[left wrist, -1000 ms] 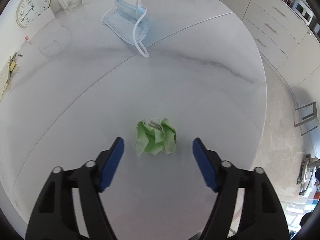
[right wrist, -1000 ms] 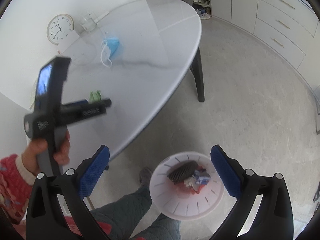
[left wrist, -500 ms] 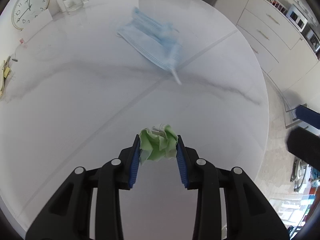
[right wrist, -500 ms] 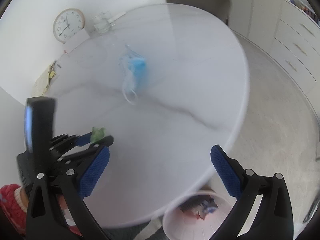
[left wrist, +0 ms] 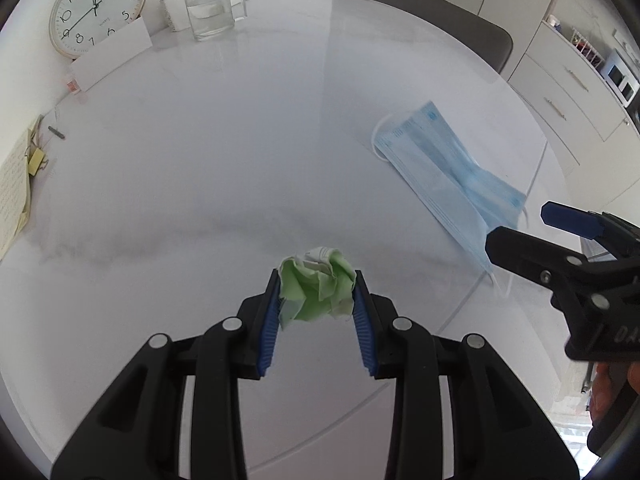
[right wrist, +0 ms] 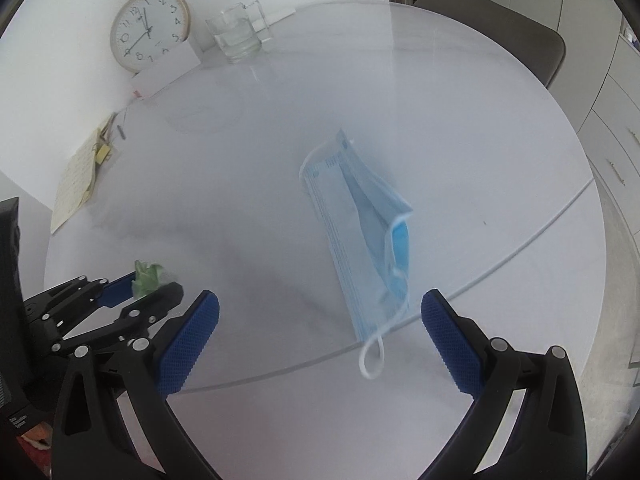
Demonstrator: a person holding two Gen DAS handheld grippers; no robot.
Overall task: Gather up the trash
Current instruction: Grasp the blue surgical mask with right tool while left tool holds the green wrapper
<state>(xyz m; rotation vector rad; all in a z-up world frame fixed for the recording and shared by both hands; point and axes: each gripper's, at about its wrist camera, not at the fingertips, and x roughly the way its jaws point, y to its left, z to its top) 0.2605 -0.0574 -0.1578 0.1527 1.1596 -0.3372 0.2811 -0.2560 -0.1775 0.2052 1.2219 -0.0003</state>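
A round white marble-look table (left wrist: 200, 200) carries a wall clock (left wrist: 96, 8), a glass mug (left wrist: 208, 6) and some notes at its far edge; the left gripper (left wrist: 316, 300) is clamped on a crumpled green paper wad (left wrist: 318, 294), so one piece is in hand; the right gripper (right wrist: 320, 332) stands wide and empty over a blue face mask (right wrist: 360, 240), which lies uncollected on the tabletop.

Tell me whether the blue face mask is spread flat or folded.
Folded. The face mask lies on the white table doubled over lengthwise, its darker inner face showing under a lifted flap, one ear loop trailing.
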